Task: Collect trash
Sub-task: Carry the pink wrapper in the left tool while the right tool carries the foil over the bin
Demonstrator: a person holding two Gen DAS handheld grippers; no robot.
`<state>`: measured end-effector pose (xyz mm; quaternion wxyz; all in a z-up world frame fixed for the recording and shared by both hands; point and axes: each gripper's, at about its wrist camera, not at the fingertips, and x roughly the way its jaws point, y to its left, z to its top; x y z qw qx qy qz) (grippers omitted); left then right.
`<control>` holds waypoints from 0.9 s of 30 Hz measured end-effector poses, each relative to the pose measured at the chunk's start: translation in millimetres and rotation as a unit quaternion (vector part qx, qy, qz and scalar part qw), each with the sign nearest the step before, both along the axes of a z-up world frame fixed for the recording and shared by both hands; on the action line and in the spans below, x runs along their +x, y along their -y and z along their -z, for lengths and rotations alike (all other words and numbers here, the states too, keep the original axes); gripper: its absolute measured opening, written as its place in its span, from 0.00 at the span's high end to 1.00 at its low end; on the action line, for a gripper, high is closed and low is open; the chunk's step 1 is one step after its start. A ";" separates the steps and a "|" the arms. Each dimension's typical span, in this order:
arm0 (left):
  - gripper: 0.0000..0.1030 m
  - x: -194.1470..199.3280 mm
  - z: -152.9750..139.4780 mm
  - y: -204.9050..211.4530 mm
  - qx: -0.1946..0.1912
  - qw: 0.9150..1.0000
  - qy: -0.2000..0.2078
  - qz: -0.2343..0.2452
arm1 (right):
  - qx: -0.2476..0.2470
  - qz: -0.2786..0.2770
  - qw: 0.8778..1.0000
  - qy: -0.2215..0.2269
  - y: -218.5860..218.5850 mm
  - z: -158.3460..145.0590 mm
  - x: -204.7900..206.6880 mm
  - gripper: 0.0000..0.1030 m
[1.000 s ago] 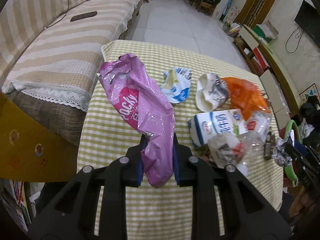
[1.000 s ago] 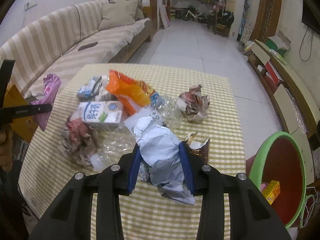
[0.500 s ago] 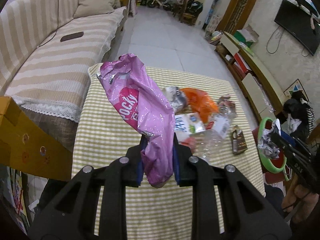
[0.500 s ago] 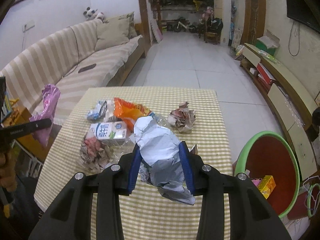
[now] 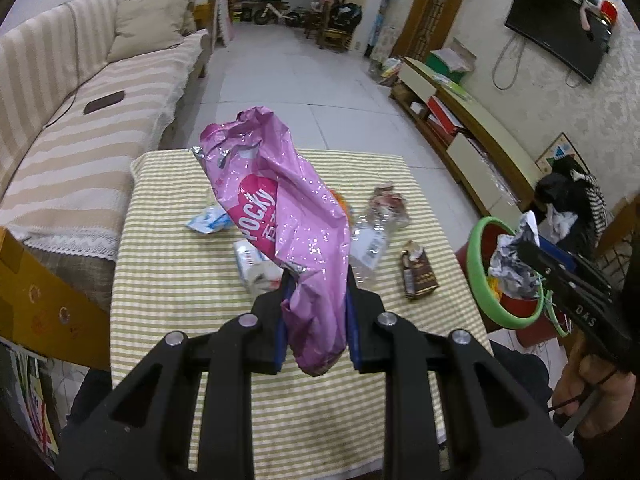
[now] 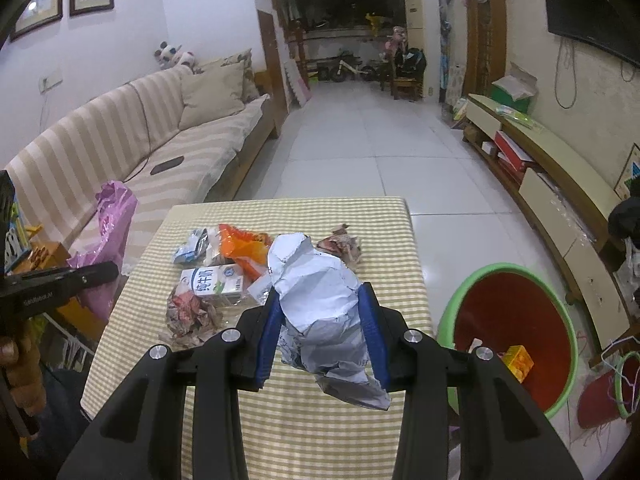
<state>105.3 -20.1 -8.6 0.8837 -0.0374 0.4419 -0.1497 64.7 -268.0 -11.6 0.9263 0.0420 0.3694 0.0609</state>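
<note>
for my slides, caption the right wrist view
Right gripper holding crumpled white paper above striped table, beside green-rimmed bin.

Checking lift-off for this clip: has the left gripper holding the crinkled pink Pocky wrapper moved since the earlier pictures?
Yes. The left gripper has risen and pulled back: the yellow striped table now looks smaller and farther below the crinkled pink Pocky wrapper.

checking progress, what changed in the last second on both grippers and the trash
Both grippers rose away from the striped table. The left gripper stays shut on the crinkled pink Pocky wrapper, the right gripper on the crumpled white paper. Nothing was let go; the other trash lies as before.
</note>
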 end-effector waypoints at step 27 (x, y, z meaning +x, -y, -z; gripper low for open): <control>0.78 21.0 5.8 172.2 -0.007 0.988 -0.010 0.153 | 0.028 0.144 0.989 0.009 164.2 -1.8 -20.8 0.64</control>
